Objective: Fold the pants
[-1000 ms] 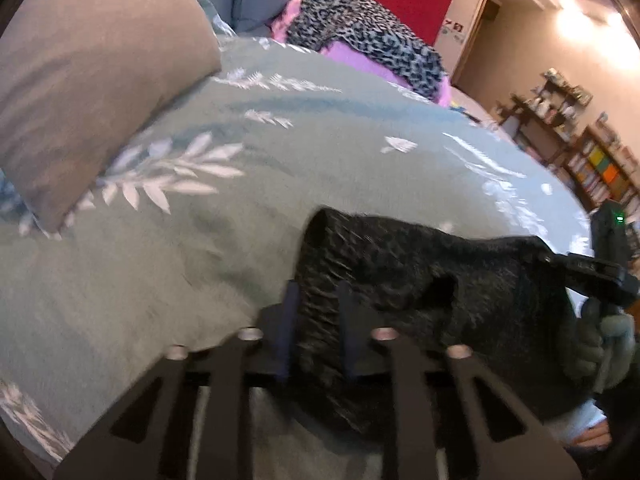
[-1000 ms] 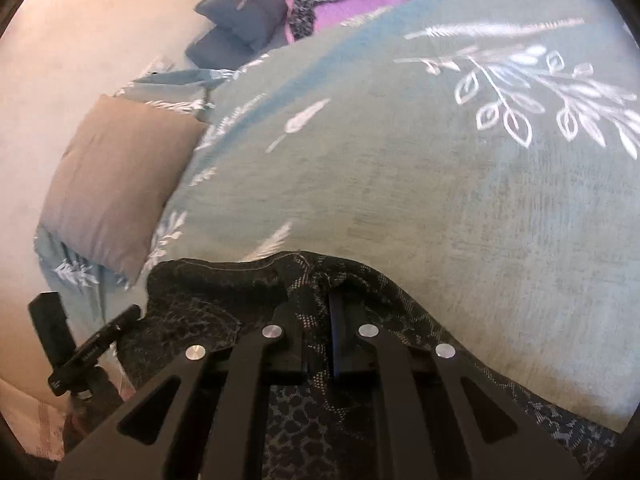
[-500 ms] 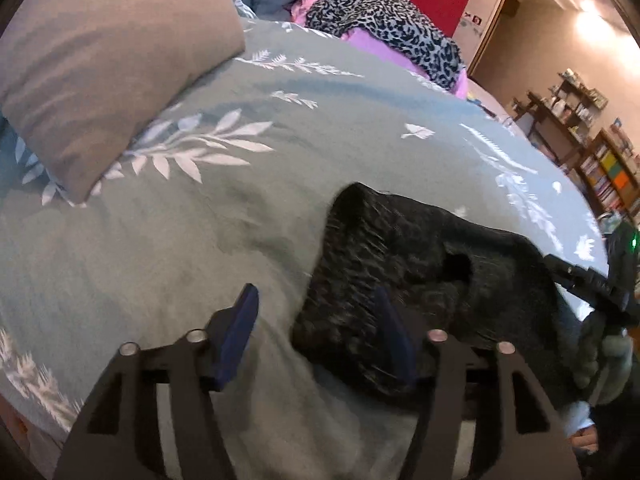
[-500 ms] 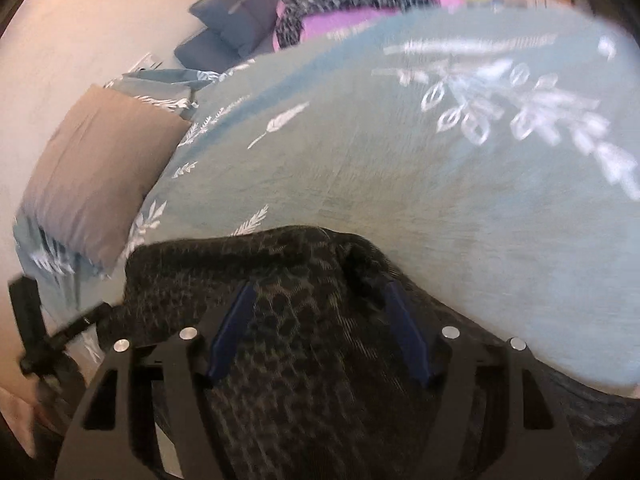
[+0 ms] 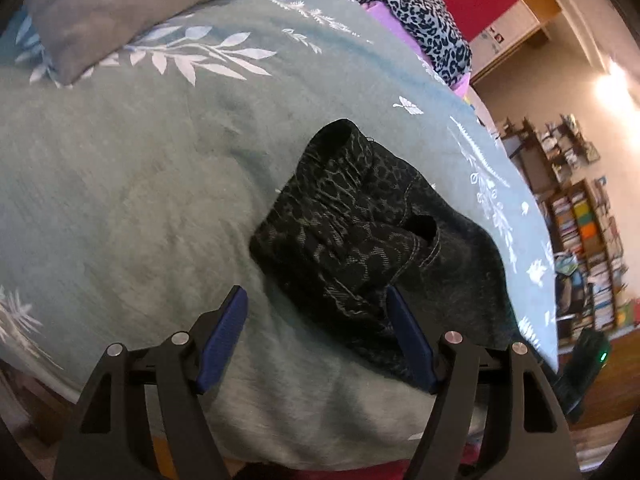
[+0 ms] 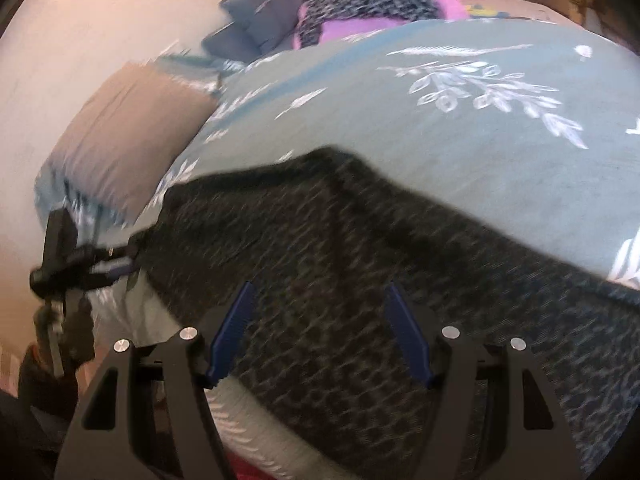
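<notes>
The dark leopard-print pants (image 5: 360,232) lie bunched on the teal bedspread (image 5: 140,184) near the bed's front edge. My left gripper (image 5: 316,320) is open and empty, just short of the pants' near corner. In the right wrist view the pants (image 6: 360,260) spread wide and blurred under my right gripper (image 6: 320,312), which is open and empty above them. The other gripper (image 6: 68,264) shows at the left edge of that view.
A grey-brown pillow (image 5: 132,4) lies at the bed's far left. A heap of leopard and purple cloth (image 5: 408,8) sits at the back. Bookshelves (image 5: 580,240) stand to the right, beyond the bed edge.
Both grippers were shut on the pants' edge a second ago. Both have opened, let the pants drop onto the bed, and drawn back a little.
</notes>
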### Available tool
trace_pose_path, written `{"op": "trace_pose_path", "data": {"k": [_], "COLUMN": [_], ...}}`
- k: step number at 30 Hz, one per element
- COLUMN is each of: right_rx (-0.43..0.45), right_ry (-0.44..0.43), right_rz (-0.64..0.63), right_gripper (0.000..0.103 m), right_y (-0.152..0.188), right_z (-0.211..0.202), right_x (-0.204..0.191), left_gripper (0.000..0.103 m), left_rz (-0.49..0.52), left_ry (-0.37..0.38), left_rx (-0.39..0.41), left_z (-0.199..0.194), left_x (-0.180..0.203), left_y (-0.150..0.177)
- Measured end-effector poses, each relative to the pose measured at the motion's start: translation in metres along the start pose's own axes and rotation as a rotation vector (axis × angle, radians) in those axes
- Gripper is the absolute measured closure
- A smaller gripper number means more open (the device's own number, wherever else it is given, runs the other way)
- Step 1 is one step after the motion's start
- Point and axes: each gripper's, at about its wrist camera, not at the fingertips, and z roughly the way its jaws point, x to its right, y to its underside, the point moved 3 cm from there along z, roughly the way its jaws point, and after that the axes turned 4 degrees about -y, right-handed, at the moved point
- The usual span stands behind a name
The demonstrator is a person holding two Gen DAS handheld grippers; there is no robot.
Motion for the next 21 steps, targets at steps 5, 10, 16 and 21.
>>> {"op": "trace_pose_path", "data": {"k": [5, 10, 16, 21], "right_rx": [-0.085, -0.191, -0.271, -0.205], "right_ry": [-0.071, -0.149, -0.281, -0.258], "right_rz": [-0.111, -0.132, -0.139, -0.084], "right_gripper": [0.033, 0.031, 0.027, 0.027], "right_y": [0.023, 0.045, 0.066, 0.048], "right_z": [0.017, 0.042, 0.035, 0.023], "right_x": [-0.035, -0.055, -0.061, -0.042], "left_gripper": [0.031, 0.054, 0.070, 0.064], "left_rz": [-0.041, -0.133, 0.065, 0.212], "left_ry": [0.022, -0.052, -0.163, -0.275], "left_rx": [0.013, 0.034, 0.095, 0.123], "left_z": [0.001, 0.017, 0.003, 0.009], "left_x": [0.004, -0.003, 0.010, 0.017], "left_y": [-0.003, -0.012, -0.003, 0.009]}}
